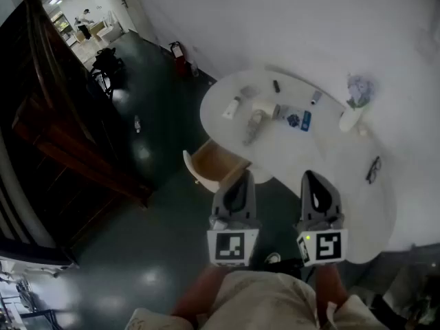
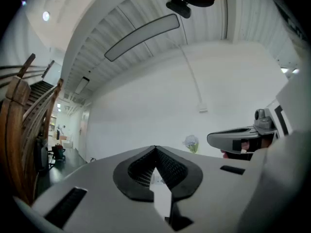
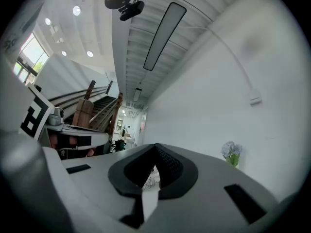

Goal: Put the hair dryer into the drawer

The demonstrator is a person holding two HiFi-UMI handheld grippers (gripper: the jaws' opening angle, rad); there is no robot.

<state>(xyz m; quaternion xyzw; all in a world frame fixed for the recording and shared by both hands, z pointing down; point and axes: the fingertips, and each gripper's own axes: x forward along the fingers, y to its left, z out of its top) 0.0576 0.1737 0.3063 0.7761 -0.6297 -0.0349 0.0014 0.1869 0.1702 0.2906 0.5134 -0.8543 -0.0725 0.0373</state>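
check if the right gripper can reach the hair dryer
Probably yes: the hair dryer lies uncovered on the table ahead of the right gripper, nothing between; its shut jaws must open first.

Around the white table: what else we see

We see a curved white table [image 1: 344, 184] set against a pale wall. Near its far right edge a white vase [image 1: 350, 119] stands upright, holding pale purple flowers [image 1: 359, 88]. A pair of dark-framed glasses [image 1: 372, 169] lies well apart from it, by the table's right rim. A flat blue item [image 1: 305, 120] rests near the middle, and a small dark cylinder [image 1: 276, 86] lies toward the far edge. On the dark, glossy floor [image 1: 158, 246] a red fire extinguisher [image 1: 179, 55] stands by the wall — a dark wooden staircase [image 1: 62, 115] fills the left side. Overhead we make out a long ceiling light [image 2: 141, 37].
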